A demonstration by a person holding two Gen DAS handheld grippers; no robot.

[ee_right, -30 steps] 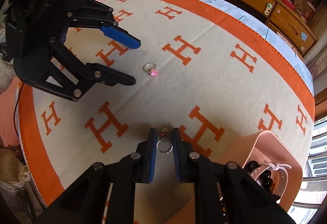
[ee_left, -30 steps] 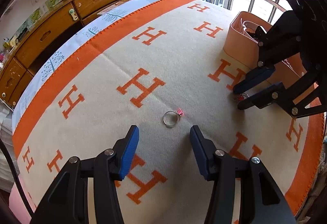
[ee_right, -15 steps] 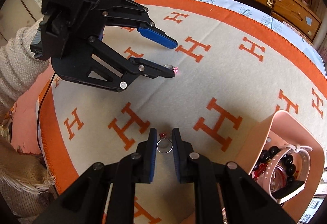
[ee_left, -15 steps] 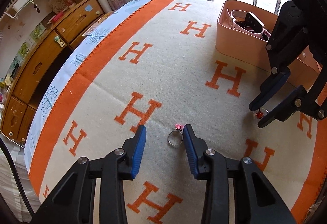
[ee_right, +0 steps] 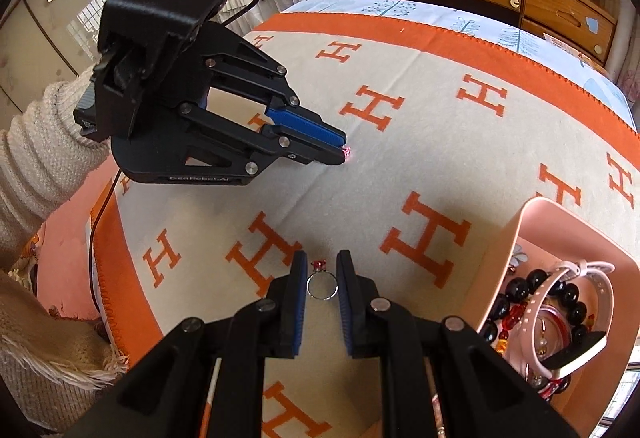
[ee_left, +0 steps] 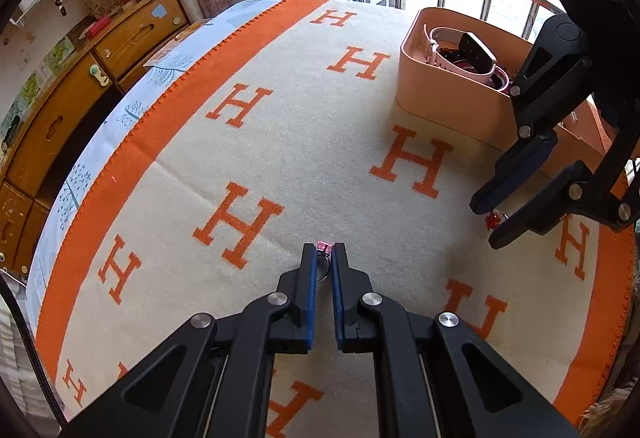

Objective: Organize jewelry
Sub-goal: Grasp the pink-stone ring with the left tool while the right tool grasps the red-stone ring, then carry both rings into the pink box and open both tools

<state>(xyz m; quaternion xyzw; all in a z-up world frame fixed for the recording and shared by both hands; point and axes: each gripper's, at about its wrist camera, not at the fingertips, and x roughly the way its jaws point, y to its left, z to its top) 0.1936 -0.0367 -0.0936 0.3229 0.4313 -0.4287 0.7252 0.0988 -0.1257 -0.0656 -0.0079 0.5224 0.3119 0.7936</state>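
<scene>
Cream blanket (ee_left: 328, 166) with orange H's covers the bed, and both your tongs work over it, with the bin (ee_left: 452, 106) as your landmark.

Your left gripper (ee_left: 324, 250) has its pads clamped on the pink ring (ee_left: 324, 247): the stone pokes out past the tips and the band sits between the blue pads. From the right wrist view the same left gripper (ee_right: 342, 154) shows the pink stone (ee_right: 347, 153) right at its tip, low over the blanket and well away from the bin. The hold is very near the tips, so I judge it shallow; lift slowly and straight up, and keep the squeeze steady so the band does not pivot out.

Your right gripper (ee_right: 322, 270) is clamped on the red ring (ee_right: 322, 284); the band spans the narrow gap, pads touching both sides, red stone (ee_right: 319, 264) pointing forward. It hangs just beside the bin (ee_right: 516, 234), clearly nearer to it than the left one.

Take the right ring in first, since it is closest. Carry it over the rim, lower it among the beads (ee_right: 520, 294) and the white strap (ee_right: 560, 290), then release; dropping from high risks a bounce off the strap. Keep the left gripper clear of that path, then bring the pink ring across the blanket to the bin the same way.
</scene>
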